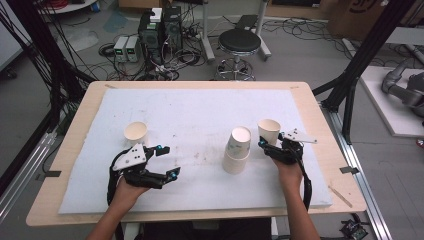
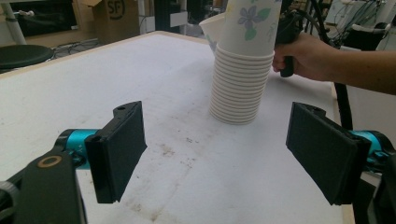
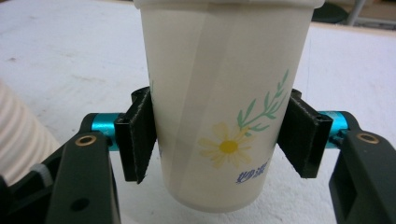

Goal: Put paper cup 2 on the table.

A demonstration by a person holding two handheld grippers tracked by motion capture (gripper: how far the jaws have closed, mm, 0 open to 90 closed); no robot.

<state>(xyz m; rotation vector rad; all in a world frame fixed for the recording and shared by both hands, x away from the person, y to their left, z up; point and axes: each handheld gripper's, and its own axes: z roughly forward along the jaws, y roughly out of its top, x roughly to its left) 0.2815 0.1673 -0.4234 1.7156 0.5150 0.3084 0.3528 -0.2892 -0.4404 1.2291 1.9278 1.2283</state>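
A flowered paper cup point(image 3: 219, 93) stands upright between the pads of my right gripper point(image 3: 219, 140), which is shut on its lower half. In the high view this cup point(image 1: 268, 129) is at the right of the white mat with my right gripper point(image 1: 272, 142) just behind it. I cannot tell whether its base touches the mat. To its left rises a tall stack of paper cups point(image 1: 237, 150), leaning a little. My left gripper point(image 1: 168, 161) rests at the front left, open and holding nothing. In its own view the left gripper point(image 2: 219, 154) points at the stack point(image 2: 240, 84).
A single upright paper cup point(image 1: 135, 132) stands at the left, just beyond the left gripper. The white mat point(image 1: 200, 110) covers most of the wooden table point(image 1: 75, 125). A stool point(image 1: 239, 42) and computer boxes point(image 1: 160, 30) stand on the floor past the far edge.
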